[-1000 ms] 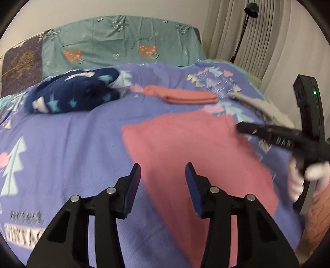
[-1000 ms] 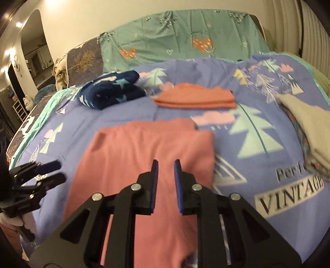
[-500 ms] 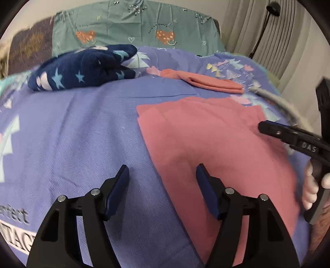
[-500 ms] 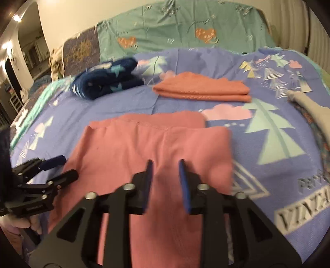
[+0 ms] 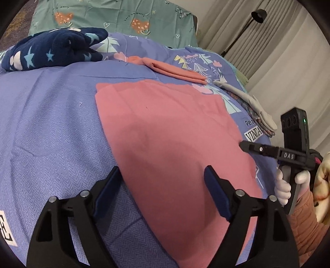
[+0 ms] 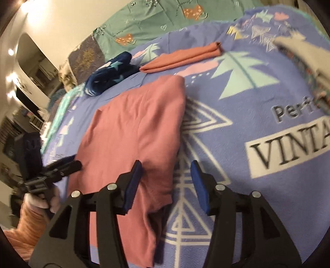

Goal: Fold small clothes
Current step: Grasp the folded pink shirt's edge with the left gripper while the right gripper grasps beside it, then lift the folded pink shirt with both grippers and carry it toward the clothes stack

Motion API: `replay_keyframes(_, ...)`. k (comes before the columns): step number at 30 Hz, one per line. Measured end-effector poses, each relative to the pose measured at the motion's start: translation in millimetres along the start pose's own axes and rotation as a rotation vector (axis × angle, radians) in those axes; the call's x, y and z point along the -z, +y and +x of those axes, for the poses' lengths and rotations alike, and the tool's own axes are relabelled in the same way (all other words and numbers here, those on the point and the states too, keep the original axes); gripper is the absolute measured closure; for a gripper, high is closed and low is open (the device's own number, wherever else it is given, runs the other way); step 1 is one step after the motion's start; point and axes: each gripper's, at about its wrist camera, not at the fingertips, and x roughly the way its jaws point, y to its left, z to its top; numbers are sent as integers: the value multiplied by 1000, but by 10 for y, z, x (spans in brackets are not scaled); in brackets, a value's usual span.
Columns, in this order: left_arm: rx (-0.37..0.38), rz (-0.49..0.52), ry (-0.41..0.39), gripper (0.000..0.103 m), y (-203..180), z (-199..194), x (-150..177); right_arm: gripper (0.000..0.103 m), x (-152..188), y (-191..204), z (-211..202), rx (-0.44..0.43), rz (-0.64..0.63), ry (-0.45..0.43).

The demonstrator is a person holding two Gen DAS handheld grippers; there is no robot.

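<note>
A pink garment (image 5: 175,140) lies flat on the purple blanket (image 5: 51,127); it also shows in the right wrist view (image 6: 134,132). My left gripper (image 5: 163,189) is open over the garment's near left edge, empty. My right gripper (image 6: 167,181) is open over the garment's near right edge, its left finger above the cloth, empty. The right gripper shows at the right of the left wrist view (image 5: 243,145), and the left gripper at the left of the right wrist view (image 6: 72,162).
A folded orange garment (image 5: 175,70) and a navy star-patterned bundle (image 5: 53,47) lie further back. Grey and patterned clothes (image 5: 249,105) sit at the blanket's right side. Green bedding (image 5: 115,16) is behind; a floor lamp (image 5: 257,16) and curtains stand at the right.
Both grippers opened wider and dropped closer to the garment. The left moved to its left edge, the right swung to its right edge.
</note>
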Motion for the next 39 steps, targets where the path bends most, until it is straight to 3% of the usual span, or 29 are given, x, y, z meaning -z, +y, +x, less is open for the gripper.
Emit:
replay_keyframes(10, 52, -19, -7, 19, 114, 111, -96, 45, -222, 70, 359, -175, -34, 49)
replay_keyframes(19, 108, -43, -20, 20, 180, 162, -170, 47, -282, 139, 495, -189, -86, 29)
replay_keyframes(22, 113, -42, -21, 30, 185, 185, -186, 51, -285, 142, 503, -179, -83, 21)
replay_keyframes(26, 88, -86, -34, 65, 263, 143, -164, 61, -235, 117, 432, -149, -58, -5)
replay_keyframes(30, 103, -103, -32, 67, 294, 92, -126, 63, -143, 141, 328, -128, -49, -13)
replay_keyframes(33, 105, -81, -4, 55, 253, 176, -153, 61, -136, 154, 366, -111, -71, 1)
replay_keyframes(35, 85, -50, 2, 54, 200, 202, -176, 62, -167, 162, 417, -113, -61, 5)
replay_keyframes(36, 71, -40, 1, 56, 180, 199, -179, 66, -171, 174, 428, -108, -61, 1)
replay_keyframes(38, 41, -11, -13, 75, 119, 140, -191, 76, -170, 242, 426, -74, -71, -10)
replay_keyframes(39, 33, 2, -27, 76, 81, 84, -201, 81, -163, 312, 382, -48, -79, -25)
